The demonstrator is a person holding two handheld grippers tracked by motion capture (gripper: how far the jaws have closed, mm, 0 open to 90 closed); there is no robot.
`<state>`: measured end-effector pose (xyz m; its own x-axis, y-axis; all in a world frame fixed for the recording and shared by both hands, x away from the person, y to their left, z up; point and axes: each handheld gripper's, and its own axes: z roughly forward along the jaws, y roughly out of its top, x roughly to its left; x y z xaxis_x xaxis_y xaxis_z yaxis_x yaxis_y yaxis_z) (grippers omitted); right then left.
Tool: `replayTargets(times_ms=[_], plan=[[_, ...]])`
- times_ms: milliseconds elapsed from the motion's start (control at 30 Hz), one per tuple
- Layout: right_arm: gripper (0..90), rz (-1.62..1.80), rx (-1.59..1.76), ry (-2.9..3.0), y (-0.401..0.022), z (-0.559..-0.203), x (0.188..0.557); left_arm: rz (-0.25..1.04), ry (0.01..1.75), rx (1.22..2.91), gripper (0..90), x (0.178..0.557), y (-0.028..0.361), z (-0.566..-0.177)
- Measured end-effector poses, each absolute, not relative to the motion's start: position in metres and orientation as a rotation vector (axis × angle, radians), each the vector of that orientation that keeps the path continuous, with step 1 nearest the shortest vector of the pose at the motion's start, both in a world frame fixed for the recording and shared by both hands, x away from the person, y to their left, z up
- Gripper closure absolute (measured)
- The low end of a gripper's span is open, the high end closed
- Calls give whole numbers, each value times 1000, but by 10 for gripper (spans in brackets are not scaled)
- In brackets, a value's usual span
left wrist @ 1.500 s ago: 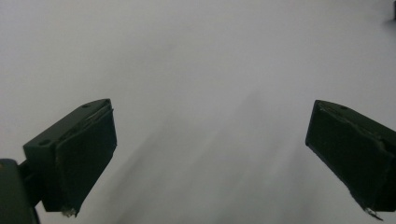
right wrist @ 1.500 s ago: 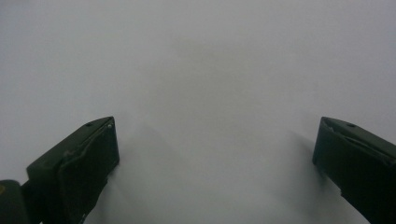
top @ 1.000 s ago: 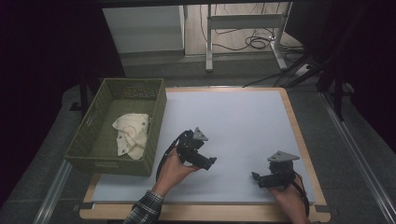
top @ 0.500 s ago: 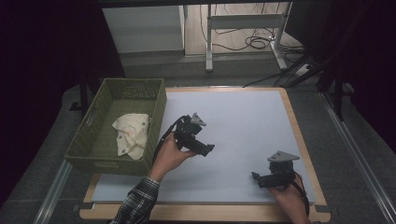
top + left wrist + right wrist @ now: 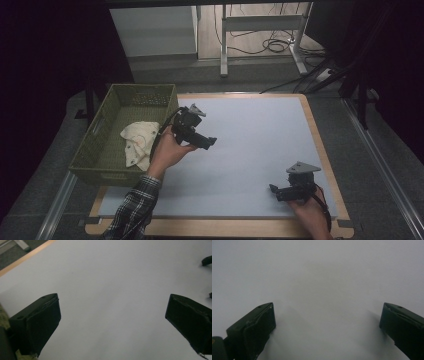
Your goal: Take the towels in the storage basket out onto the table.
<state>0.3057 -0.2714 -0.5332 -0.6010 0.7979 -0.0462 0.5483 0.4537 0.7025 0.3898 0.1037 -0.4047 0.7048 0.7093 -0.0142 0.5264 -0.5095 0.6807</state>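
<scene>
A cream cloth [image 5: 138, 142] lies crumpled inside the green basket [image 5: 116, 104] at the table's left edge. My left gripper [image 5: 212, 142] is held above the pale blue mat [image 5: 260, 130], just right of the basket, jaws pointing right. In the left gripper view this gripper [image 5: 112, 322] is open with nothing between its jaws, and the mat lies below. My right gripper [image 5: 272, 189] rests low at the mat's front right, pointing left. In the right gripper view it [image 5: 327, 327] stands open over bare mat.
The mat sits on a wooden table whose rim [image 5: 320, 145] shows along the right side. Behind the table stand a white cabinet [image 5: 155, 30] and a metal desk frame [image 5: 260, 22] with cables on the floor.
My left gripper has risen and moved back and left toward the basket, with the arm stretching forward. The right gripper has stayed in place.
</scene>
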Motion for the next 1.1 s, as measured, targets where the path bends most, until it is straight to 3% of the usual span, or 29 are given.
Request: replayTargets(times_ms=[633, 1100], plan=[[3, 930, 1138, 2339, -271, -533, 306, 421, 1101, 2189, 2, 406, 171, -387], [3, 930, 1138, 2339, -271, -533, 306, 462, 1295, 2123, 35, 417, 233, -396]])
